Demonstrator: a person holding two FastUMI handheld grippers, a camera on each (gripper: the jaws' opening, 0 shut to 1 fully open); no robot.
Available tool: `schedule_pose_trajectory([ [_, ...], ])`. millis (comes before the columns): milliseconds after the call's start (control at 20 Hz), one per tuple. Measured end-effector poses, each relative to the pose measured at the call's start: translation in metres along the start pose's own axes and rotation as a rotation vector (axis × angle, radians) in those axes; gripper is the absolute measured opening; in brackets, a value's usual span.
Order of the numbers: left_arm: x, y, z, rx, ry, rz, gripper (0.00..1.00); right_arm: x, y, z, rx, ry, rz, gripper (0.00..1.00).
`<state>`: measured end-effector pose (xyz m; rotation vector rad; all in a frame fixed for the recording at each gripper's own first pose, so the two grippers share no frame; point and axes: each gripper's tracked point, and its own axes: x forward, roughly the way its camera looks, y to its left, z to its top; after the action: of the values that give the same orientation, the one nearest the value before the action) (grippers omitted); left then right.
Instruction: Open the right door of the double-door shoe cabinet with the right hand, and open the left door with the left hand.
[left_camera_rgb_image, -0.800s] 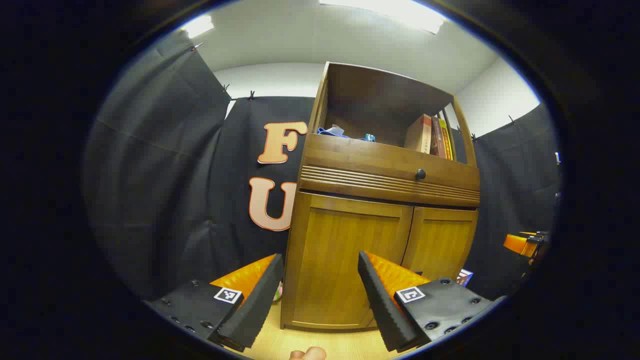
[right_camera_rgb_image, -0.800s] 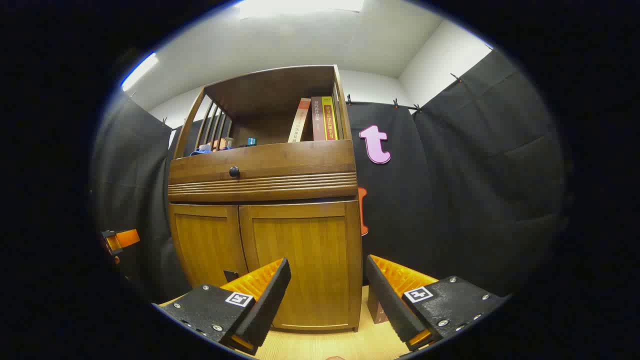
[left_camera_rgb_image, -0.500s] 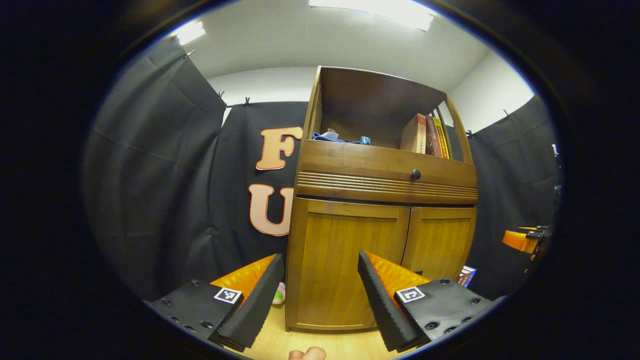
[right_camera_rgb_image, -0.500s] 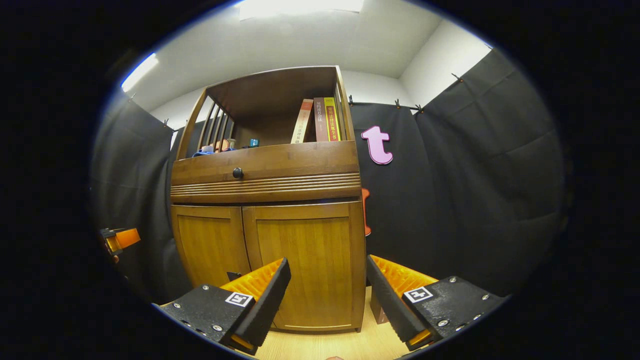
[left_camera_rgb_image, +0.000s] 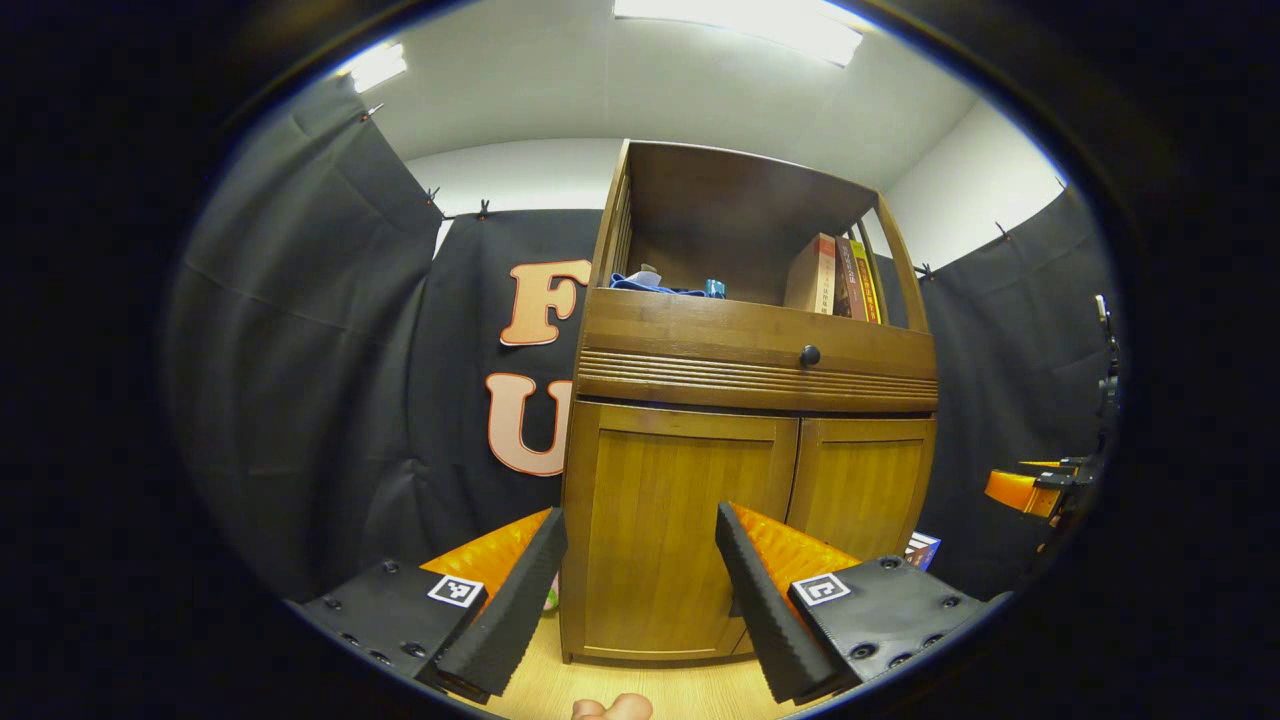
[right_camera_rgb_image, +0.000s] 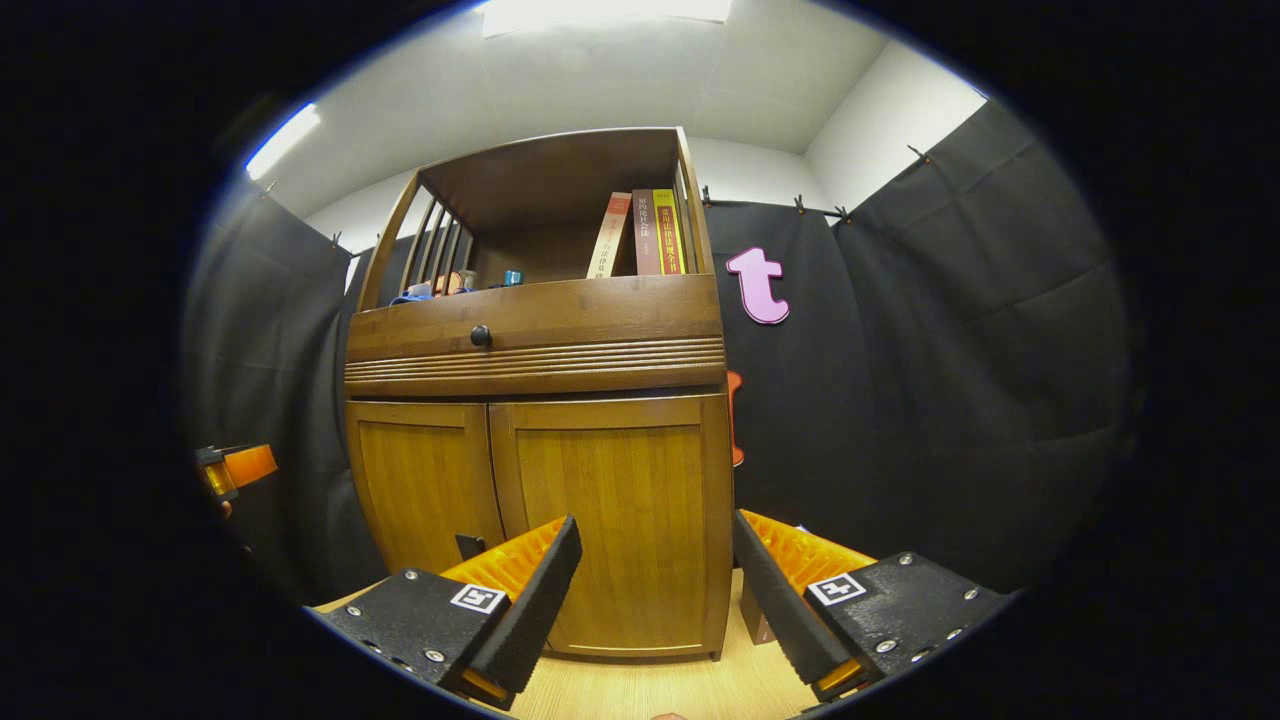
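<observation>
Wooden and brown, the double-door shoe cabinet (left_camera_rgb_image: 745, 420) stands on the pale wood floor (right_camera_rgb_image: 690, 685) against the black cloth wall, with both lower doors flush in the frame. In the left gripper view the left door (left_camera_rgb_image: 680, 530) lies straight ahead of the left claw (left_camera_rgb_image: 640, 580), whose fingers are spread wide apart with nothing between them, short of the door's face. The right door (left_camera_rgb_image: 865, 495) sits beside it, past the centre seam. A bit of the person's hand (left_camera_rgb_image: 612, 708) shows at the bottom edge.

In the right gripper view the right door (right_camera_rgb_image: 610, 520) fills the space ahead of the right claw (right_camera_rgb_image: 655, 585), also spread wide and holding nothing, short of the wood. The left door (right_camera_rgb_image: 425, 485) is farther over, and the other claw (right_camera_rgb_image: 235, 468) shows near the edge of the view, well apart from the cabinet.

Above the doors runs a ribbed band and a drawer front with a small dark knob (left_camera_rgb_image: 809, 355). The open shelf on top holds a few upright books (right_camera_rgb_image: 645, 235) at one end, one leaning, and a blue cloth (left_camera_rgb_image: 640, 285) with small items at the other. A small box (left_camera_rgb_image: 922, 549) sits on the floor by the cabinet's right side.
</observation>
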<state>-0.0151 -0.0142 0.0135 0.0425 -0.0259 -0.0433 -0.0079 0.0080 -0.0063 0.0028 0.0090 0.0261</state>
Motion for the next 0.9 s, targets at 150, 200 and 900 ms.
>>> schedule_pose_trajectory([
  [150,-0.003,0.0,0.005,-0.005,-0.011,-0.008,0.98,-0.002,-0.002,0.002,0.002,-0.006,-0.003,1.0],
  [200,-0.005,0.0,0.005,-0.005,-0.015,-0.006,0.96,-0.003,-0.002,0.003,0.001,-0.006,-0.005,1.0],
  [900,-0.005,0.003,-0.002,-0.017,0.008,-0.021,0.95,0.018,0.009,-0.039,0.023,0.033,0.0,0.94],
])
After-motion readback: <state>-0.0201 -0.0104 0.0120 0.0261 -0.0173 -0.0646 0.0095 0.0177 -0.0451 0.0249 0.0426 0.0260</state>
